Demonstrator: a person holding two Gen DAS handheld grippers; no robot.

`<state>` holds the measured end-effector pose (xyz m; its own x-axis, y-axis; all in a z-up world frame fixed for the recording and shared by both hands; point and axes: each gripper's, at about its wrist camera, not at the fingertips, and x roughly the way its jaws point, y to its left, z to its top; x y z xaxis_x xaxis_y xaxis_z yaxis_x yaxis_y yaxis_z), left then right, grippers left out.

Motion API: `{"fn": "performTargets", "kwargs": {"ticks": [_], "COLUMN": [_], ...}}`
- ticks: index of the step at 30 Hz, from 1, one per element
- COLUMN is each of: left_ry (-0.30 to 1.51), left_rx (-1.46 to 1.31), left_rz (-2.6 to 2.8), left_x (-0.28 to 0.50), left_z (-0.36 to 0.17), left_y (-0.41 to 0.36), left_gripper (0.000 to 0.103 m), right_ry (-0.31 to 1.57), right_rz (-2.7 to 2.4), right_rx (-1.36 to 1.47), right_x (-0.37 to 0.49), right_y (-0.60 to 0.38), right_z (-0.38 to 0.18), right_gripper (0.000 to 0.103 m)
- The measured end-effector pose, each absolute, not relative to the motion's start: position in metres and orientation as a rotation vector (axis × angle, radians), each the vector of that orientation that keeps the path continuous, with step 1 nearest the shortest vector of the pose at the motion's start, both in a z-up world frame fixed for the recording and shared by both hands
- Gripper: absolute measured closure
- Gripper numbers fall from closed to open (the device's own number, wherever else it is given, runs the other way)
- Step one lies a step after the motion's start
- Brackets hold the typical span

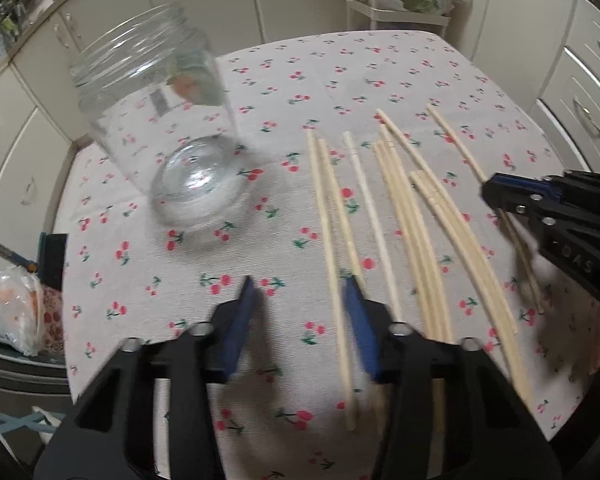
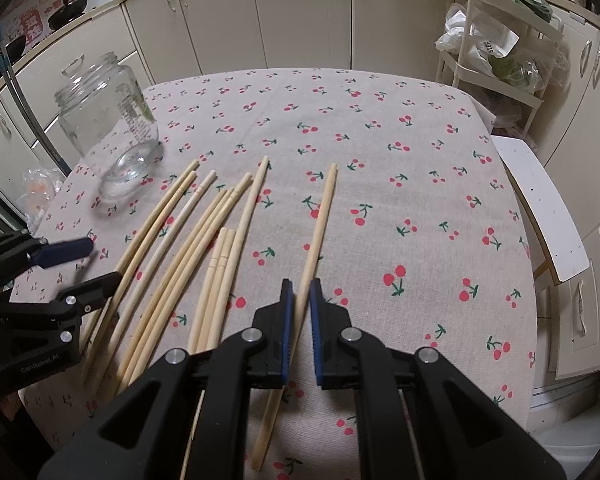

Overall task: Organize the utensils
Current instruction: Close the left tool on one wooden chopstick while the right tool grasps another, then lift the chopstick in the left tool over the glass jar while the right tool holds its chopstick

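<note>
Several wooden chopsticks (image 1: 404, 208) lie side by side on the cherry-print tablecloth (image 1: 300, 80); they also show in the right wrist view (image 2: 188, 248). An empty glass jar (image 1: 160, 128) stands left of them, seen too in the right wrist view (image 2: 112, 124). My left gripper (image 1: 300, 292) is open and empty, low over the near ends of the leftmost chopsticks. My right gripper (image 2: 301, 292) has its jaws narrowly apart around a single chopstick (image 2: 320, 220) lying apart at the right; whether the pads touch it is unclear.
Cream cabinets (image 2: 260, 12) surround the table. A white wire rack with plastic bags (image 2: 496, 48) stands at the back right. A white stool (image 2: 540, 208) is at the table's right edge. A plastic bag (image 1: 16, 312) lies off the left edge.
</note>
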<state>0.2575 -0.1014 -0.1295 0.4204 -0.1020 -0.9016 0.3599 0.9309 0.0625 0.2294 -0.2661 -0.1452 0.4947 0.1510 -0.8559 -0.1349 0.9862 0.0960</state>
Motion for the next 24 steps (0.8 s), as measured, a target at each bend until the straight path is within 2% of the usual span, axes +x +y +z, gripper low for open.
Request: {"fn": "performTargets", "kwargs": {"ticks": [4, 7, 24], "left_ry": [1.120, 1.133, 1.148], "left_rx": [0.247, 0.233, 0.109], "left_rz": [-0.333, -0.362, -0.392], "left_x": [0.257, 0.257, 0.263], "left_z": [-0.129, -0.129, -0.123], "left_y": [-0.105, -0.108, -0.090], "left_gripper": [0.088, 0.096, 0.098], "right_ry": [1.041, 1.045, 1.033], "right_rz": [0.179, 0.181, 0.213], "right_rx": [0.026, 0.031, 0.103], "right_x": [0.229, 0.230, 0.227], "right_y": [-0.268, -0.269, -0.275], "right_z": [-0.145, -0.145, -0.143], "right_gripper": [0.094, 0.094, 0.097]}}
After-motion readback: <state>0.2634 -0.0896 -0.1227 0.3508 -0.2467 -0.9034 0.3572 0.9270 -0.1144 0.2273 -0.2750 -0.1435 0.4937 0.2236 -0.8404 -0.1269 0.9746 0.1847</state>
